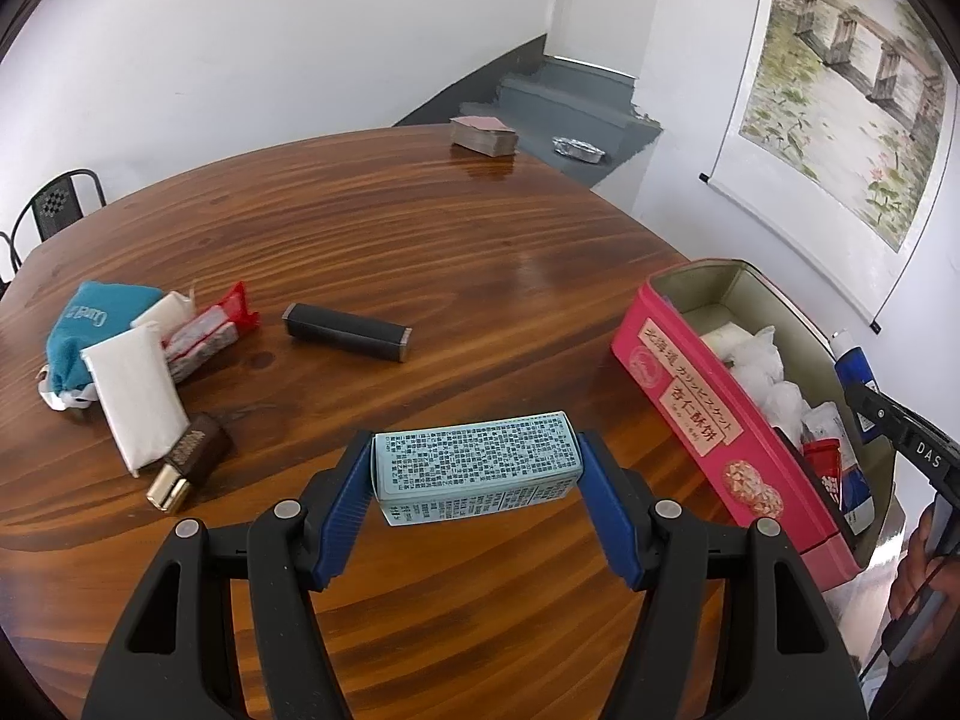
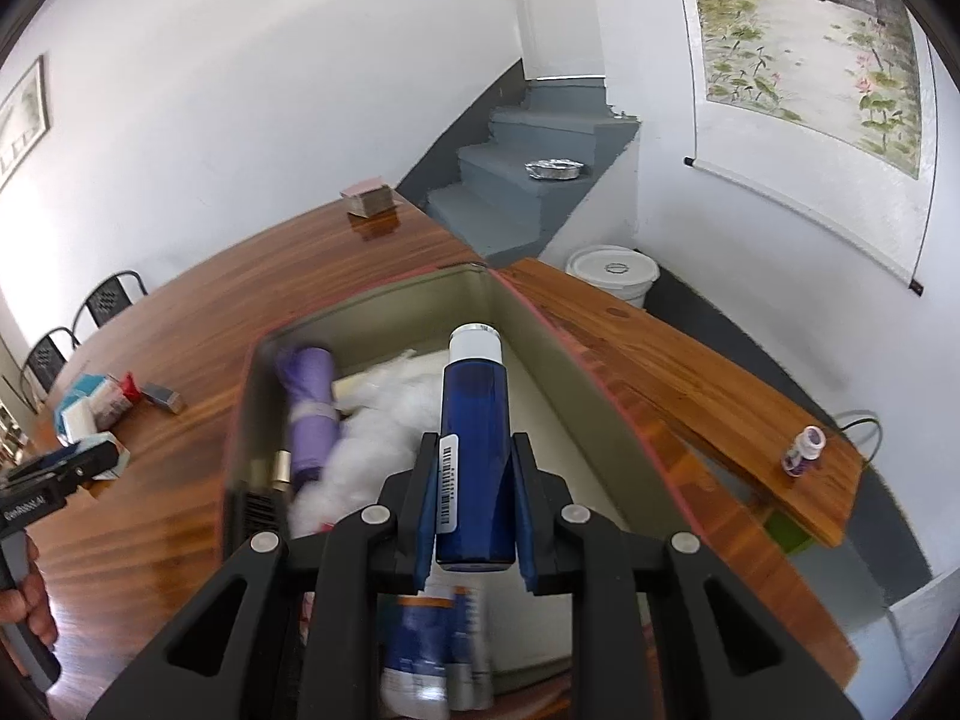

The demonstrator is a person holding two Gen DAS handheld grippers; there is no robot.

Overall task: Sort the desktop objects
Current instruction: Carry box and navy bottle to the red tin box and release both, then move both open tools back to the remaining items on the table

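Observation:
My left gripper [image 1: 477,459] is shut on a pale blue printed carton [image 1: 477,456], held crosswise above the wooden table [image 1: 420,228], left of the pink tin box [image 1: 702,414]. My right gripper [image 2: 474,462] is shut on a dark blue bottle [image 2: 477,450] with a white cap, held over the open tin box [image 2: 528,324]; that bottle [image 1: 852,360] also peeks in at the left wrist view's right edge. Inside the tin lie white plastic bags [image 2: 384,414], a purple roll [image 2: 309,396] and a blue-white tube [image 2: 429,642].
On the table's left lie a teal pouch [image 1: 99,324], white tissue packs [image 1: 135,396], a red snack wrapper [image 1: 210,330], a black bar [image 1: 348,333] and a brown-gold lipstick [image 1: 189,462]. A card deck [image 1: 483,135] sits far back. A small purple bottle [image 2: 801,453] stands on a bench.

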